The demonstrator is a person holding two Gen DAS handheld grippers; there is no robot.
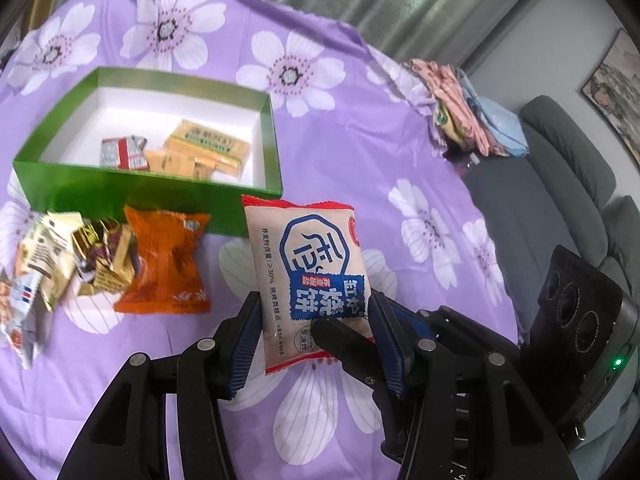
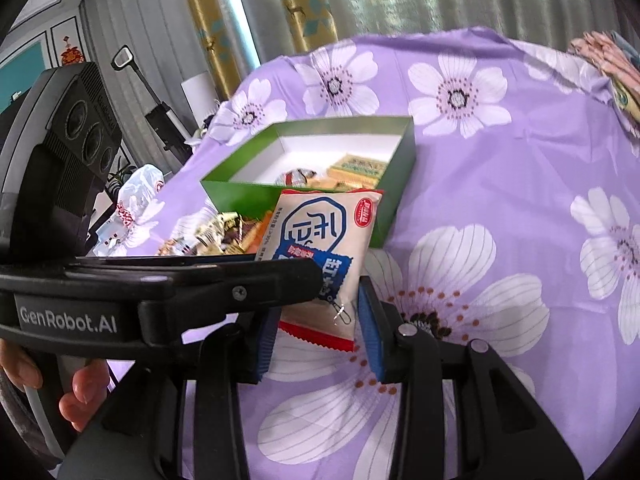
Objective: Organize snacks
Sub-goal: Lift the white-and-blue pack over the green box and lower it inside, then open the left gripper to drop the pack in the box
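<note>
Both your grippers tilt downward over the tabletop (image 1: pixel 400 152): left gripper (image 1: pixel 310 344) and right gripper (image 2: pixel 318 334) jaws clamp the same biscuit packet (image 1: pixel 308 264), lifted before the green box (image 1: pixel 132 196).

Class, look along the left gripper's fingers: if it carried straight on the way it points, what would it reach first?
Probably the near wall of the green box. The left gripper holds the beige snack packet, which leads; depth is uncertain, so the purple cloth might come first.
</note>
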